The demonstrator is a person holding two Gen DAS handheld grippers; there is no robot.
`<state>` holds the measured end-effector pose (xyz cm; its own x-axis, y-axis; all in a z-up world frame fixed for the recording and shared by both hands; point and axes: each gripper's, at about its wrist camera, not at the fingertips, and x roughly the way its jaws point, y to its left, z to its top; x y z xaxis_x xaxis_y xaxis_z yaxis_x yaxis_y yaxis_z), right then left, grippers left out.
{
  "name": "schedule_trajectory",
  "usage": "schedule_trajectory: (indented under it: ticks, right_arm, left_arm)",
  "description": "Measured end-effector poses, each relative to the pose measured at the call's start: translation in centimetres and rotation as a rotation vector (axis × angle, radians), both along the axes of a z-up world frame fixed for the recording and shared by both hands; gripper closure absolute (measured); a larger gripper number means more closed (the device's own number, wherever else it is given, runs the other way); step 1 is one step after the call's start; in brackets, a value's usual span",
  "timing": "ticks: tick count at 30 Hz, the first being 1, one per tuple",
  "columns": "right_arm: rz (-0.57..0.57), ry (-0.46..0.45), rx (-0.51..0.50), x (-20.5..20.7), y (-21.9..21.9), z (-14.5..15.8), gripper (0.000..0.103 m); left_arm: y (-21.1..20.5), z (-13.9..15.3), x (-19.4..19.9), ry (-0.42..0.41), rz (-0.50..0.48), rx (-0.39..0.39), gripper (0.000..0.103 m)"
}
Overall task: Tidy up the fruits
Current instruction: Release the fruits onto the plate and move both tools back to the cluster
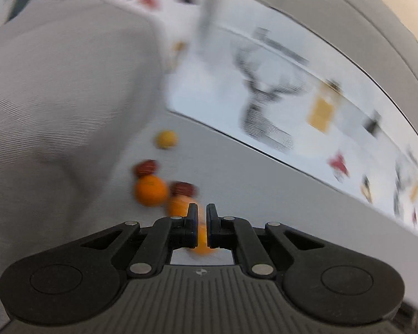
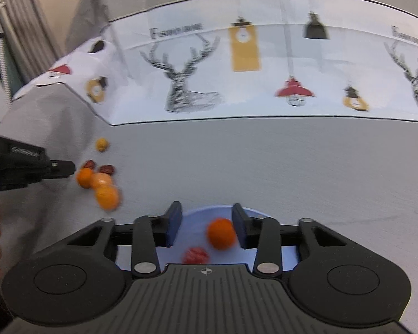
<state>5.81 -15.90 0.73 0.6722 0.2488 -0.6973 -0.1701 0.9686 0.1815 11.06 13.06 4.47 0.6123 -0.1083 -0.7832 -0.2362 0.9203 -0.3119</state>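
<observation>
Currently the left gripper (image 1: 201, 217) is closed and empty; open it fully before descending squarely over one orange (image 1: 150, 192). The right gripper (image 2: 206, 224), open and empty, hovers above the blue bowl (image 2: 197, 214).

The left gripper (image 1: 200, 217) angles downward, its jaws nearly together and empty. The right gripper (image 2: 206, 226) tilts down too, its jaws parted, gripping nothing.
</observation>
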Motion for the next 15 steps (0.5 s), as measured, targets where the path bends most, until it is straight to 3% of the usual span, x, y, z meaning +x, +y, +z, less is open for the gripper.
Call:
schedule_trajectory:
  ticks: [4, 11, 13, 15]
  right_arm:
    - [0.087, -0.025, 0.028, 0.6, 3.0, 0.0, 0.082]
    - [0.211, -0.041, 0.035, 1.7, 8.7, -0.7, 0.082]
    - [0.231, -0.02, 0.06, 2.5, 9.6, -1.0, 0.078]
    - [0.245, 0.003, 0.076, 3.2, 10.3, -1.4, 0.062]
  left_arm:
    - [2.9, -0.4, 0.9, 0.023, 0.089, -0.032, 0.097]
    - [4.4, -0.9, 3.3, 0.015, 0.123, 0.016, 0.096]
    - [4.5, -1.3, 4.2, 0.019, 0.107, 0.041, 0.092]
    - [4.3, -1.9, 5.2, 0.023, 0.087, 0.068, 0.091]
